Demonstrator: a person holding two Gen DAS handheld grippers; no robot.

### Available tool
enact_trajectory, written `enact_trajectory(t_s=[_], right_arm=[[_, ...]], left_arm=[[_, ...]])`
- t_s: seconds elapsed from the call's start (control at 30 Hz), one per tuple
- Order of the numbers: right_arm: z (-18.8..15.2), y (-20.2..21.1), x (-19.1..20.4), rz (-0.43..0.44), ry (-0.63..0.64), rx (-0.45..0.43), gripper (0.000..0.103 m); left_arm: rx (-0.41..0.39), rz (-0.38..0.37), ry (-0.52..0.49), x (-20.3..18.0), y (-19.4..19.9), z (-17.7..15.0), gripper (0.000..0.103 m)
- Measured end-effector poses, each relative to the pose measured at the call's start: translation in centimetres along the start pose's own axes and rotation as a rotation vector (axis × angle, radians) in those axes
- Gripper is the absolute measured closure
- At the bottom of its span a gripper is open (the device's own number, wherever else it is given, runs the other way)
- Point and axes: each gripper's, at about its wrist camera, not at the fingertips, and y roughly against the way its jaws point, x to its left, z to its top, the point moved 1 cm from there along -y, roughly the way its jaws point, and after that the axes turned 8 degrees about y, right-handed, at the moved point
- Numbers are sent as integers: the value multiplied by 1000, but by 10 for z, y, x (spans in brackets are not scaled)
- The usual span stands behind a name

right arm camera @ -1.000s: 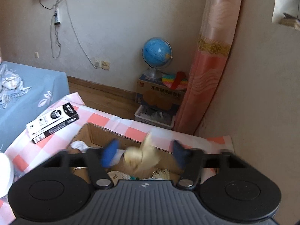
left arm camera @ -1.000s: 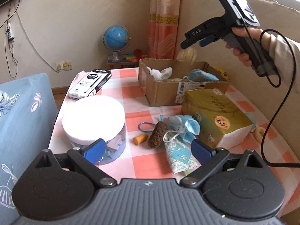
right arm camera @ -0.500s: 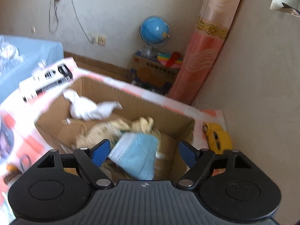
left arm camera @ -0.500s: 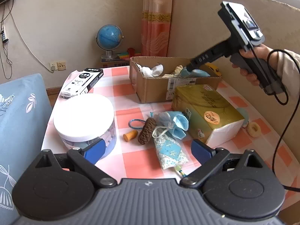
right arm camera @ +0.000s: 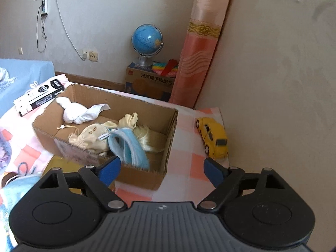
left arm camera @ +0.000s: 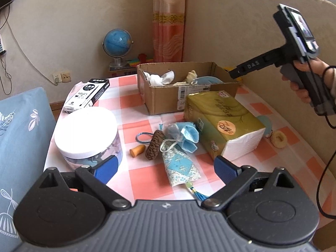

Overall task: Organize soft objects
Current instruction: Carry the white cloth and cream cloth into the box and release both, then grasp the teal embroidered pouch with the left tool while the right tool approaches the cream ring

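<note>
Gaping wide, both grippers' jaws (empty) near cardboard box (right arm camera: 134,174).

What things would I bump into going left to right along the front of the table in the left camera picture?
Clear plastic jar with white lid → small orange cone → brown braided hair tie → blue patterned fabric pouch → gold tissue pack → cream ring-shaped scrunchie.

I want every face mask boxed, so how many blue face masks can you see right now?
2. One face mask lies in the cardboard box, against its near wall. The other face mask sits crumpled on the table, beside the tissue pack. More could be buried in the box.
</note>
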Motion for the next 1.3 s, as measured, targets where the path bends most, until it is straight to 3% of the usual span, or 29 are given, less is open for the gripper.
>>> enact_trajectory(t_s=[0.23,0.53,0.83,1.3], right_arm=[[-39,35,-1,1,-83,-34,13],[-92,68,13,-14,-143,-41,2],[-146,61,33,11,-172,43,1],[-170,50,42,14,-201,68,0]], left_arm=[[-1,7,-25,-3,1,-3,5],[6,41,-50,-3,-9,-5,5],[46,53,-57,-7,-29,-9,5],[76,79,-65,-19,-69,-12,5]])
